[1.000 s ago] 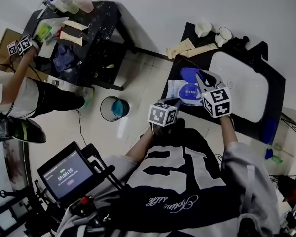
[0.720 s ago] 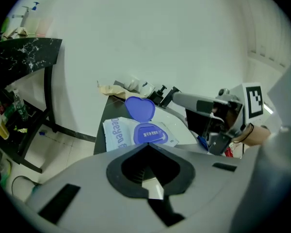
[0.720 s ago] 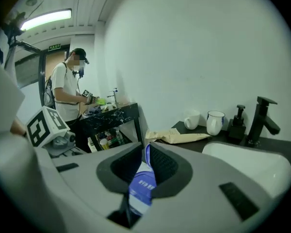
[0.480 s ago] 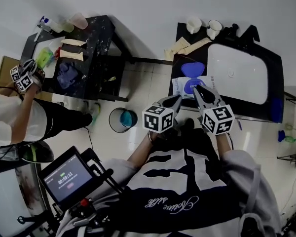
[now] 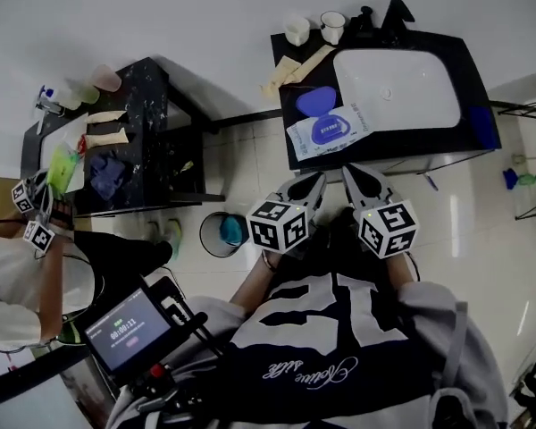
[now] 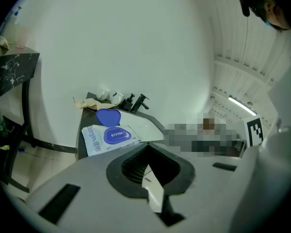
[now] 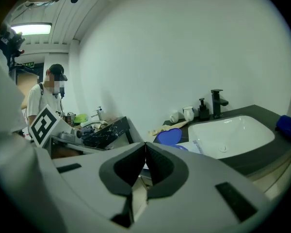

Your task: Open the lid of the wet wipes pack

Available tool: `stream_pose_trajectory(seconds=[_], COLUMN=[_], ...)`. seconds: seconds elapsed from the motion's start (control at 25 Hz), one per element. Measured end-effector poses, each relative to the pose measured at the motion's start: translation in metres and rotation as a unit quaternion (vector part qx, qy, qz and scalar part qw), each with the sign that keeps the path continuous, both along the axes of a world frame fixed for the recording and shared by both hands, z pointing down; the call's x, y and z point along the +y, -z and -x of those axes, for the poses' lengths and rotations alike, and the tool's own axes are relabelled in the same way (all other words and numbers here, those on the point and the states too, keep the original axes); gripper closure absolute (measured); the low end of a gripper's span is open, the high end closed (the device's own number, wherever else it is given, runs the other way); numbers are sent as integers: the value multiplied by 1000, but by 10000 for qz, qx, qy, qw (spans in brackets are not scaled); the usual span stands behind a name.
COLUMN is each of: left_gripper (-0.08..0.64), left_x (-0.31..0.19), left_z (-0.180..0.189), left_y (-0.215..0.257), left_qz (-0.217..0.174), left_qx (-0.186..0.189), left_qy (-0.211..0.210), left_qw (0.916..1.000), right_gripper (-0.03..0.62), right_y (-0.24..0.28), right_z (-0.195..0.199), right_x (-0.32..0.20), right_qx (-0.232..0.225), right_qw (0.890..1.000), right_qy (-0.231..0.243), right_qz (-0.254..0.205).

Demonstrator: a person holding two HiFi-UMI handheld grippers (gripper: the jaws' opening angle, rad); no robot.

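Observation:
The wet wipes pack (image 5: 328, 130) lies on the dark counter (image 5: 290, 150) left of the white sink (image 5: 395, 88), its blue lid (image 5: 314, 101) flipped open and standing back. The left gripper view shows the pack (image 6: 108, 136) with its raised lid (image 6: 108, 116); only the lid (image 7: 169, 136) and a strip of the pack show in the right gripper view. My left gripper (image 5: 318, 180) and right gripper (image 5: 348, 173) hang side by side in front of the counter, well short of the pack. Both are shut with nothing between the jaws.
Two cups (image 5: 313, 27) and a black tap (image 5: 389, 14) stand at the counter's back, pale cloths (image 5: 290, 70) beside them. A cluttered black table (image 5: 125, 137) is on the left, where another person (image 5: 31, 266) holds grippers. A small bin (image 5: 221, 233) sits on the floor.
Both grippers have pulled back from the pack toward my body. The pack lies farther away on the counter with its lid up. The view has shifted.

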State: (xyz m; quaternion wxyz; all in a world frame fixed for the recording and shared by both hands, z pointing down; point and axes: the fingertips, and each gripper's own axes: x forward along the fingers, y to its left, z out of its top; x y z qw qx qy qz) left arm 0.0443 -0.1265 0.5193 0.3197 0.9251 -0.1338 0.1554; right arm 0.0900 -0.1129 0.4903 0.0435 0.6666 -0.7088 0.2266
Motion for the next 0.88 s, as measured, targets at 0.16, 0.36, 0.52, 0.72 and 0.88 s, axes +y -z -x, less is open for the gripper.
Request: stream_pose_trajectory(seconds=[0.16, 0.36, 0.52, 0.72, 0.88], left_gripper=[561, 561, 561, 561, 561], left_x=[26, 49, 84, 146, 204], left_z=[2, 0, 7, 16, 34], left_y=[13, 28, 35, 41, 38], left_qz=[-39, -422, -390, -384, -256], left_qx=[126, 152, 230, 260, 154], left_qy=[-239, -276, -88, 72, 149], left_qw=[9996, 9986, 9989, 9989, 9994], right_gripper=[592, 592, 592, 592, 592], right_y=[11, 16, 18, 21, 27], right_z=[6, 7, 18, 25, 38], right_x=[36, 65, 102, 165, 217], right_qx=[54, 49, 78, -98, -276], right_qw=[9996, 9993, 9997, 9997, 9993], right_qy=[-273, -367, -228, -238, -237], right_qz=[80, 61, 48, 26, -127])
